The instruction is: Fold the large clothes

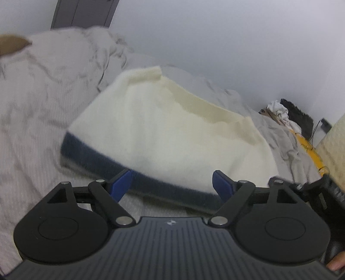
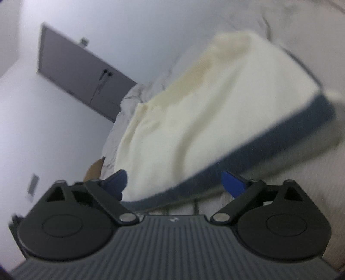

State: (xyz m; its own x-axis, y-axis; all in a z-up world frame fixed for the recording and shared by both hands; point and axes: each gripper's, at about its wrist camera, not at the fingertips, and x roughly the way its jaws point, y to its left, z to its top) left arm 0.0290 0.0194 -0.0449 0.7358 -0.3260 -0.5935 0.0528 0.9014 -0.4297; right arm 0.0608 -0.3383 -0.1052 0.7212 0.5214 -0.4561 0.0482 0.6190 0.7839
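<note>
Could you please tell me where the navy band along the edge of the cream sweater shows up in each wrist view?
Left wrist view: the navy band slants from middle left down to lower centre, just beyond the blue fingertips.
Right wrist view: the navy band climbs from lower centre to the right edge.
Shared landmark: the grey door, top left in both.

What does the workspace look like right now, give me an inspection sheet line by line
Surface: bed with rumpled pale grey bedding.
Job's things: cream sweater with a navy hem band, lying folded on the bed.
Clutter: heap of cloth and dark items by the wall.
Grippers: left tool open, right tool open, neither holding anything.
Cables: dark cord near a wall socket.
Surroundings: white walls, grey door.
</note>
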